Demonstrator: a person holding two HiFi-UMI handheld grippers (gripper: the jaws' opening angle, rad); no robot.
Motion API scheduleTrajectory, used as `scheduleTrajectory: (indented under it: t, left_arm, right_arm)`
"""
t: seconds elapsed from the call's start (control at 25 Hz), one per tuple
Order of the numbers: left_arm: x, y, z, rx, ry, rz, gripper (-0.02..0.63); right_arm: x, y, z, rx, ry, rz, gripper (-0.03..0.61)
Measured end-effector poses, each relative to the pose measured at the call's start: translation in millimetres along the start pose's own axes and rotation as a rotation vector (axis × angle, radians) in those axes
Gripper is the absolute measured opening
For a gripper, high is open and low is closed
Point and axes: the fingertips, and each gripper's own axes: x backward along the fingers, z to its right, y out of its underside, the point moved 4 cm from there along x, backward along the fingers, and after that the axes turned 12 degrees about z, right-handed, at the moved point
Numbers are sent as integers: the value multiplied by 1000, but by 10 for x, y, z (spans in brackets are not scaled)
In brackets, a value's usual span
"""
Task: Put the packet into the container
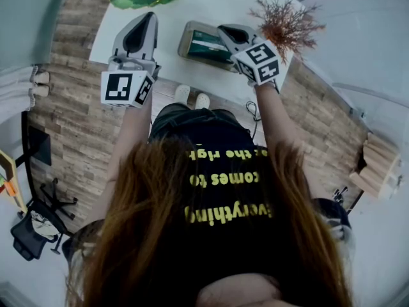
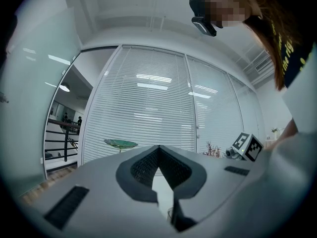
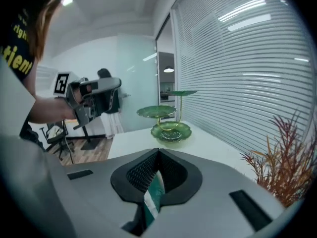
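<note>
My right gripper (image 3: 158,152) has its jaws clamped on the green-and-white packet (image 3: 154,196), pinched flat between them. It looks light, soft and slick, so I judge a firm hold near its edge best. My left gripper (image 2: 157,150) has its jaws closed on nothing.

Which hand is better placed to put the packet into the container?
Right. The right gripper is shut on the green packet, close by the container; the left gripper is empty, off to the side.
</note>
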Motion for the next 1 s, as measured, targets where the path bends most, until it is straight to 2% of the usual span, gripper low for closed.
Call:
scheduleTrajectory:
  t: [0.12,0.36,0.56,0.72,1.0]
  left_arm:
    - [-20,-8,14,0,4,3,0]
    - [-65,6,27,1,10,4,0]
    - [-84,16,56,2,17,3,0]
    - [-95,21,68,-1,17,0,0]
    - [-107,28,73,-1,17,2,0]
  right_arm:
    - [102,-164,88,-48,60,117,18]
    - [362,-522,201,-58,182,365,18]
    - [607,-795,225,-51,260,513,18]
    - [751,-912,236,-45,301,568,18]
    - [872,-987,167,-48,314,599,18]
